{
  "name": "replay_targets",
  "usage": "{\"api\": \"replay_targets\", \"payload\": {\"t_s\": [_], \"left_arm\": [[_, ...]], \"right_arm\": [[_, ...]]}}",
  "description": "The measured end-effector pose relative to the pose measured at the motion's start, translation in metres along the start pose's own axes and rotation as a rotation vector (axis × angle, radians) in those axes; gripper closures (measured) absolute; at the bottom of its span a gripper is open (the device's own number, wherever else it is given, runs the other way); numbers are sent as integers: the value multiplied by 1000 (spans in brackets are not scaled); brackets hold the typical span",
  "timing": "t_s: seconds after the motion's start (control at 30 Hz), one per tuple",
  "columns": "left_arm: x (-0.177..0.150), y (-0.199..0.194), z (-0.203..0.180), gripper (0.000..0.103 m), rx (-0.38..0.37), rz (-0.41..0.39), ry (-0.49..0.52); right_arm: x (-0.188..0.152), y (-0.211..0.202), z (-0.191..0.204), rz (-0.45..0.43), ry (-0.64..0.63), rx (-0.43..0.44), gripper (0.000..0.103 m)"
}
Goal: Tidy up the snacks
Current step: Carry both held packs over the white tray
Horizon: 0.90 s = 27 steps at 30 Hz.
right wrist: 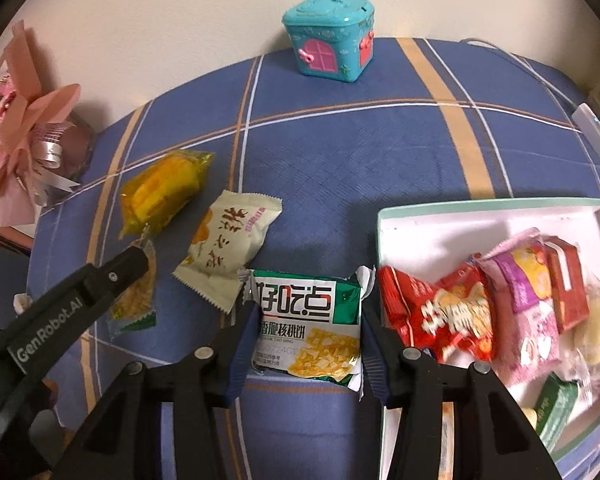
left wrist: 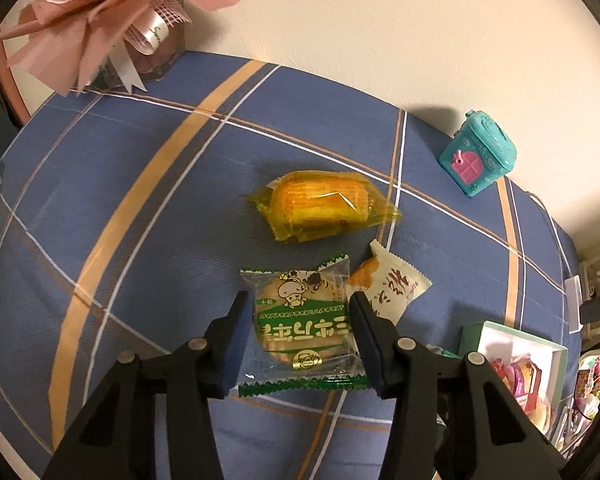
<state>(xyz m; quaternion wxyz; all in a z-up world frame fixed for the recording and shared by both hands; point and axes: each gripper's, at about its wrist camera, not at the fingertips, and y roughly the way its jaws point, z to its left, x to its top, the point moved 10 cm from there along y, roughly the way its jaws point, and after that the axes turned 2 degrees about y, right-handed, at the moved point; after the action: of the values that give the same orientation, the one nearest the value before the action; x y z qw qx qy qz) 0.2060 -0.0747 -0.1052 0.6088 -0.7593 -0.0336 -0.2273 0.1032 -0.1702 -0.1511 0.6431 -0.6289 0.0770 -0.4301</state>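
Note:
My left gripper (left wrist: 302, 336) is shut on a clear green-edged cracker packet (left wrist: 304, 320), its pads pressing on both sides. From the right wrist view the same packet (right wrist: 136, 292) hangs edge-on under the left gripper (right wrist: 132, 276). My right gripper (right wrist: 308, 344) is shut on a green and white cookie packet (right wrist: 308, 332), just left of the white snack box (right wrist: 460, 204). A yellow wrapped cake (left wrist: 324, 204) (right wrist: 164, 192) and a cream pastry packet (left wrist: 388, 288) (right wrist: 228, 248) lie loose on the blue checked tablecloth (left wrist: 120, 168).
The snack box (left wrist: 512, 332) holds several red, pink and green packets. A teal toy house (left wrist: 478, 152) (right wrist: 328, 40) stands by the wall at the back. A pink wrapped bouquet (left wrist: 100, 12) (right wrist: 16, 120) fills the far left corner.

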Motion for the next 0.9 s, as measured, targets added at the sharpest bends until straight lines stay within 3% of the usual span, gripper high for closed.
{"api": "replay_targets", "payload": {"t_s": [0.47,0.9], "left_arm": [[-24,-34,-2,52,-41,-12,-4],[-34,-73,-17,52,-97,-73,14]], "right_arm": [[-32,-46,-1,-41,-14,19,51],[-55,-73,-21,-77,23,43,51]]}}
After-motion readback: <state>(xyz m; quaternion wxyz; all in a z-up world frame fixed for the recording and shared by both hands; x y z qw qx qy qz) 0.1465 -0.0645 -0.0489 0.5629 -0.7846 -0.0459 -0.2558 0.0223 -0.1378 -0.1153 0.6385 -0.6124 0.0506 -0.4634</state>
